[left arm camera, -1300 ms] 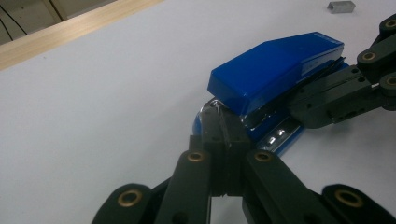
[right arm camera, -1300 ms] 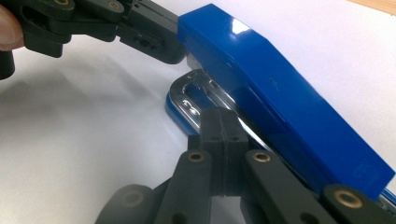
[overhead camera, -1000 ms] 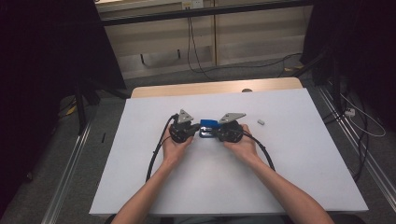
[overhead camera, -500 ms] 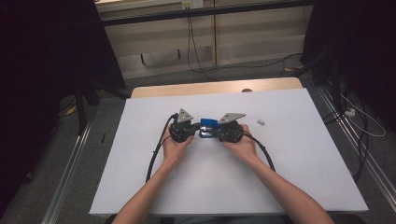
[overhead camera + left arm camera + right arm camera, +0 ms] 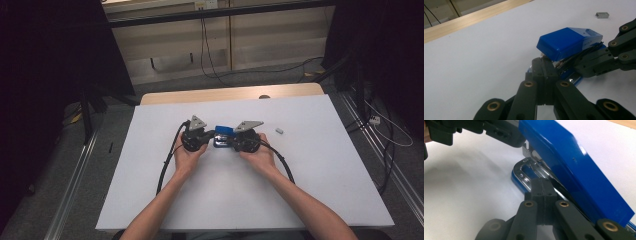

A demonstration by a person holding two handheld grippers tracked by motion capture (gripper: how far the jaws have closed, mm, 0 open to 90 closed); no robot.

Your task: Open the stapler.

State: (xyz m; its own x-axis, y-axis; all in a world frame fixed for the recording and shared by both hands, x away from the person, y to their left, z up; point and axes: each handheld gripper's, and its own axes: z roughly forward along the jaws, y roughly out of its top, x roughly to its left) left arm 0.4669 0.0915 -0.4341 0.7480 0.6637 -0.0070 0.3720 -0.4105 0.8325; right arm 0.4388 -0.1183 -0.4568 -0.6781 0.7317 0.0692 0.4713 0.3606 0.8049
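A blue stapler [image 5: 223,131] lies in the middle of the white tabletop [image 5: 320,170], its blue top [image 5: 566,42] lifted off the chrome base [image 5: 524,170]. My left gripper [image 5: 212,136] comes at it from the left, jaws shut, and its tips [image 5: 544,61] rest against the stapler's front end. My right gripper [image 5: 231,141] comes from the right, also shut. Its closed tips [image 5: 541,182] sit under the raised blue top [image 5: 574,170], against the metal track. I cannot make out anything pinched between either pair of jaws. A hand holds each gripper.
A small grey block of staples [image 5: 279,130] lies on the table to the right of the grippers [image 5: 602,15]. The table's wooden far edge [image 5: 225,95] shows beyond the white sheet. Black cables [image 5: 167,165] trail back from both grippers. Metal rails run along both sides.
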